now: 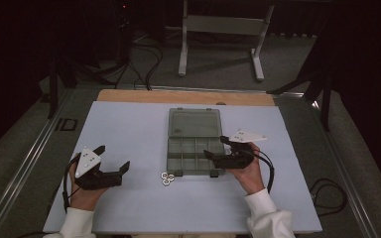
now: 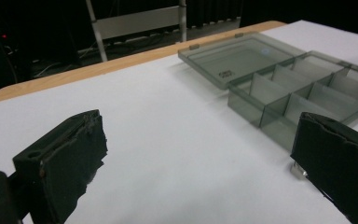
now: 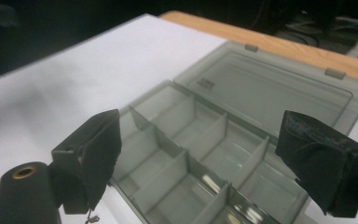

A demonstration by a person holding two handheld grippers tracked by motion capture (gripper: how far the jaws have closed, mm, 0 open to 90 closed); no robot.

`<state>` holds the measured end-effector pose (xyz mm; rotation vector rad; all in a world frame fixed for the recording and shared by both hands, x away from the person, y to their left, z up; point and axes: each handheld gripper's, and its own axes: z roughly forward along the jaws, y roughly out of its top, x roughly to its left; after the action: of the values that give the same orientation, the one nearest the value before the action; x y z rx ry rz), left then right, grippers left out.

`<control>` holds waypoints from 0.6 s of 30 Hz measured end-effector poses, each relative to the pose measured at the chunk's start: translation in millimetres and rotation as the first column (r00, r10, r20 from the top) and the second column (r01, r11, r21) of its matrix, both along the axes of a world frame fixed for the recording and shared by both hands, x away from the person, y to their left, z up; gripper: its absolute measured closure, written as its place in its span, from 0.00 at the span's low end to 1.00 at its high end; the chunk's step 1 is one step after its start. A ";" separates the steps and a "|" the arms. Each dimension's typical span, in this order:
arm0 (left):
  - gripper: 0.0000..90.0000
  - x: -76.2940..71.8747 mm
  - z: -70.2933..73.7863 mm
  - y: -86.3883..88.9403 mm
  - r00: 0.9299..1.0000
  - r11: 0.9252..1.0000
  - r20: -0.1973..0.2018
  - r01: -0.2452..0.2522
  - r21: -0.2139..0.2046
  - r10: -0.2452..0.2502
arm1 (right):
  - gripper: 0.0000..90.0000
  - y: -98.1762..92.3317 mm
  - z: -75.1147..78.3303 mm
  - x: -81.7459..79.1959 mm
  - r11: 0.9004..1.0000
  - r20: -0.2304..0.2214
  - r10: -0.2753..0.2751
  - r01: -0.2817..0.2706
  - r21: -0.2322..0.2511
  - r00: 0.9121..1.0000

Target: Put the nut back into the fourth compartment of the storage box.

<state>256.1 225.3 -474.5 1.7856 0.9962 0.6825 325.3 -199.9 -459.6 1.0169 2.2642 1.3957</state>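
Two grippers: both are held low over the white table (image 1: pixel 129 124), one at each side of the open box, and nothing is carried in either.
Left gripper (image 1: pixel 113 159): it is seen in the high view near the left front of the table, well apart from the box; its fingers (image 2: pixel 70 158) are spread wide with only bare table between them.
Right gripper (image 1: pixel 217 147): it is held at the right edge of the box, pointing across the compartments; its fingers (image 3: pixel 95 154) are also wide apart, and nothing is gripped.
Organizer box (image 1: pixel 194 148): it lies in the middle of the table, lid (image 1: pixel 195 121) folded back flat on the far side, the divided tray toward the person. In the right gripper view small bright glints are seen in the near compartments, but it cannot be told what they are.
Metal rings (image 1: pixel 167 178): a small cluster of them lies on the table just in front of the near left corner of the box, between the two grippers.
Step in hand: it is judged that the rings are about to be picked up and sorted into the tray; no ring is grasped yet.
Next move: one gripper must be lowered over a single ring, the fingers closed on its rim, and care is needed because the rings are small, flat and touching each other.
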 end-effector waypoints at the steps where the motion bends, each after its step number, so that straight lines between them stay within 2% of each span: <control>1: 0.03 -1.6 -0.3 1.9 1.000 1.000 -0.001 0.000 -0.001 0.000 | 0.15 0.0 0.0 0.0 1.000 0.000 0.000 0.000 0.000 1.000; 5: 0.03 -3.6 -4.0 12.0 1.000 1.000 -0.014 -0.013 -0.001 0.013 | 0.16 3.1 -2.1 0.3 1.000 -0.020 0.015 -0.015 -0.016 1.000; 9: 0.04 -5.0 -7.9 23.7 0.998 0.998 -0.022 -0.065 0.011 0.065 | 0.16 6.4 -2.3 -1.1 0.999 -0.032 0.032 -0.033 -0.031 0.999; 12: 0.04 -6.5 -8.0 26.9 0.997 0.997 -0.015 -0.076 0.022 0.077 | 0.16 7.7 -2.8 -1.9 0.998 -0.039 0.042 -0.043 -0.037 0.998; 14: 0.04 -7.8 -8.2 30.2 0.996 0.996 -0.015 -0.084 0.015 0.084 | 0.16 10.1 -3.0 -2.5 0.998 -0.040 0.055 -0.057 -0.032 0.998; 18: 0.04 -9.0 -10.4 37.4 0.995 0.995 -0.027 -0.096 0.018 0.097 | 0.17 14.6 -2.8 -4.0 0.996 -0.041 0.080 -0.082 -0.042 0.996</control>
<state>247.1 262.7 -484.9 1.7753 1.1046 0.7294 321.2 -185.3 -462.4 0.9564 2.3786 1.3625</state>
